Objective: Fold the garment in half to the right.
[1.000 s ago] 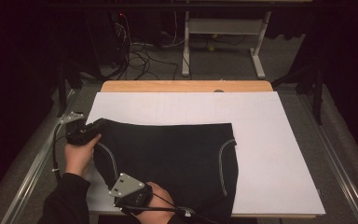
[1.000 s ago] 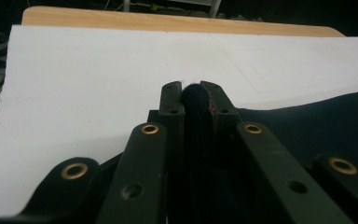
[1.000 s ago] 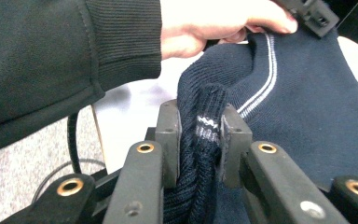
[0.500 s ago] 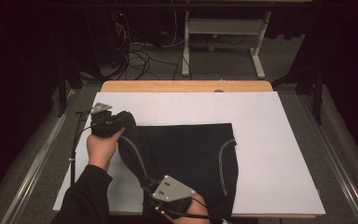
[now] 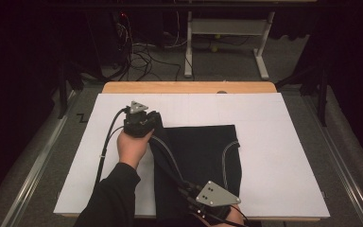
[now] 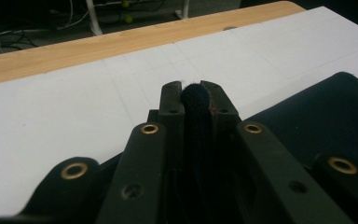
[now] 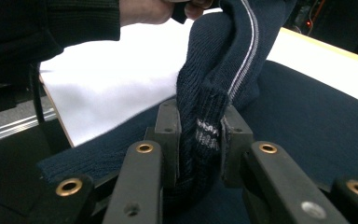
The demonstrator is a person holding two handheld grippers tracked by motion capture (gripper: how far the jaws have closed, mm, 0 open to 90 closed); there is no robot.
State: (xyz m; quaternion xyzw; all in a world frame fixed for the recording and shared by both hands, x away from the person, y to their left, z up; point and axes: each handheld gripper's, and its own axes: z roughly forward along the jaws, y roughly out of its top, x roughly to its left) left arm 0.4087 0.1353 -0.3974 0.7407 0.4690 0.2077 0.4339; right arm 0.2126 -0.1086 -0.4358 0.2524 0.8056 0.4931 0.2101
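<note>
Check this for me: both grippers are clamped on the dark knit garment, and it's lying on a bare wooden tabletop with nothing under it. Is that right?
Not quite. Both the left gripper and the right gripper are clamped on the dark knit garment, but it lies on a white sheet that covers most of the table; the wooden tabletop shows as a strip at the far edge. The high view shows this.

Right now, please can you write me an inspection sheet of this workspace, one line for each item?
Surface: white sheet over a wooden table.
Job's things: dark knit garment with pale stripes, part lying flat, its left part lifted.
Clutter: nothing seen.
Grippers: left claw shut on the garment's fabric; right claw shut on a striped ribbed edge.
Cables: black lead trails from the left claw; loose wires on the floor.
Surroundings: dark room, grey floor, white desk frame beyond.
</note>
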